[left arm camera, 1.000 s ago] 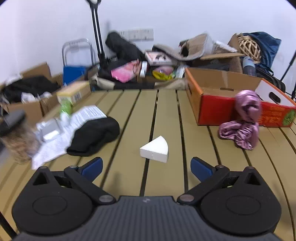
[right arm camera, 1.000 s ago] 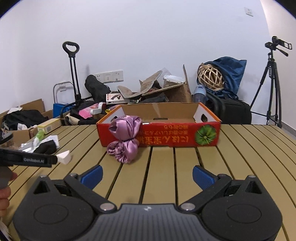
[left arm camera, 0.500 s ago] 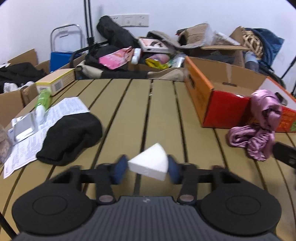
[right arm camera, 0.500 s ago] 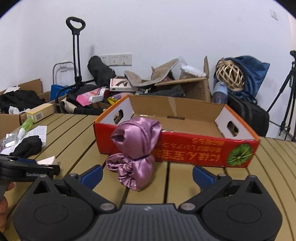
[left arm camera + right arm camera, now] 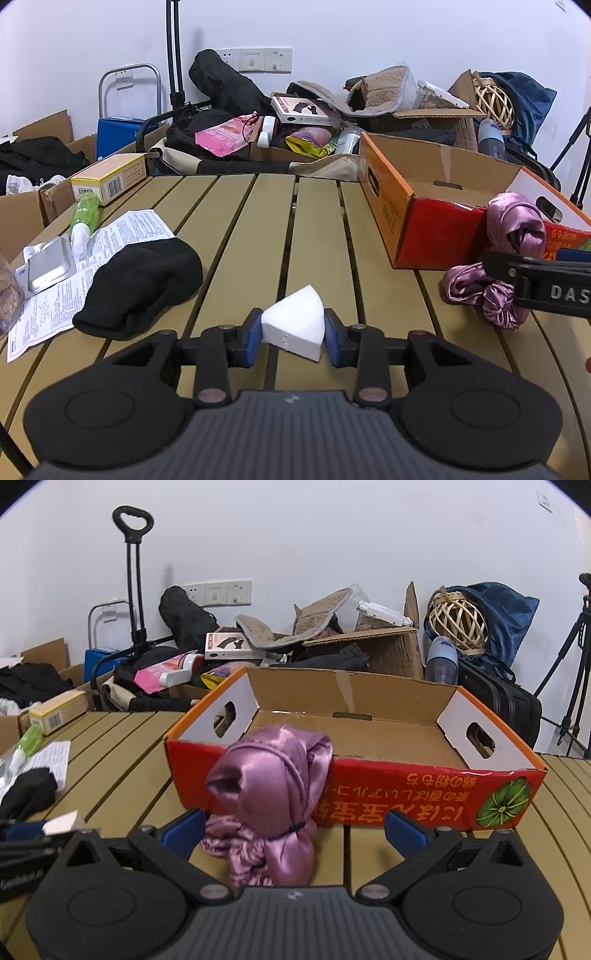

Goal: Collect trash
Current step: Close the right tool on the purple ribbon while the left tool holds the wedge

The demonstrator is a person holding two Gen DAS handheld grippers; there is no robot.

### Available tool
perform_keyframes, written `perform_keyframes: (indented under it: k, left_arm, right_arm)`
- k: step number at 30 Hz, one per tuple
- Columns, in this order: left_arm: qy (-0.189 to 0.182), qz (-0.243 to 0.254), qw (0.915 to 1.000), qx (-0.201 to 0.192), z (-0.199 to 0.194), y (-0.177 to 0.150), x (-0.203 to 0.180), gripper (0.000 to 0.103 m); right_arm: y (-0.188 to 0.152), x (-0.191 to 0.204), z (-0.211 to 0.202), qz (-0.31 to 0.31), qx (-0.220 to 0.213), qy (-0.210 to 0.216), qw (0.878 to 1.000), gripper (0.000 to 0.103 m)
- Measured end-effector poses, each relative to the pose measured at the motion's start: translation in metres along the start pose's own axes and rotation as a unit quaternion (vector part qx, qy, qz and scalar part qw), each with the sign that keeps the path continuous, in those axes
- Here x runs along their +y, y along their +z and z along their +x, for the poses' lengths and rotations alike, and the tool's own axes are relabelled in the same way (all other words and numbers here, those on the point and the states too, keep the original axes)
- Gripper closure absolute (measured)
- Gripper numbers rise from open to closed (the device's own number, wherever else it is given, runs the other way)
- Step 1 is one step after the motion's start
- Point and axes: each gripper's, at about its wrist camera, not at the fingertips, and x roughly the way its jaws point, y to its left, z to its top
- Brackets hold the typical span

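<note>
Right now, closing on a white wedge point(image 5: 295, 328) with the left jaws: blue pads point(image 5: 255, 341) pressed on both of its sides, wedge squeezed between them, low over the table point(image 5: 236, 229). Round edge of the wedge turned to 12 o'clock, away from the camera. Hard to tell whether resting on the table or lifted a little.

Right jaws wide open, holding nothing. Just past them, at 12 o'clock and a bit toward 11, a shiny purple cloth point(image 5: 273, 786), bunched up and tied with a thin black band. Standing tall, long way up and down, leaning on the front wall of the red box point(image 5: 406, 786). Bottom frilly part flat on the table, between the two blue pads but not touched by them. Much nearer to the right jaws than to the left ones. Probably the next grab for the right side: straight ahead, then squeeze around the middle.

From the left jaws, red box at 2 o'clock, open on top, nothing to see inside. Probably the place for the wedge.

Farther out, at 10 o'clock from the left jaws, a black sock point(image 5: 144, 280) on a printed paper point(image 5: 125, 229), next to a green tube point(image 5: 85, 214) and a silver pill pack point(image 5: 48, 264).

Hidden: the under side of the wedge, and the back of the cloth against the box. Trash or not, for the things at 10 o'clock: hard to say.
</note>
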Motion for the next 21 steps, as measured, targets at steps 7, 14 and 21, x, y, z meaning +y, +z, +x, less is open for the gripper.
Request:
perform_keyframes:
  k: [7,14,21]
  left_arm:
    - [0.0,-0.001,1.0,0.001,0.0,0.0,0.001,0.068]
    - [0.001,-0.009,0.9999,0.005,0.001,0.0,0.003,0.068]
    - [0.006,-0.023,0.9996,0.012,0.002,0.002,0.008,0.068]
  right_arm:
    - [-0.001,0.011,0.013,-0.019,0.016,-0.003,1.0,0.017]
    - [-0.003,0.019,0.017,-0.03,0.022,-0.006,0.999,0.056]
    - [-0.005,0.016,0.007,-0.021,0.032,-0.002,0.999,0.072]
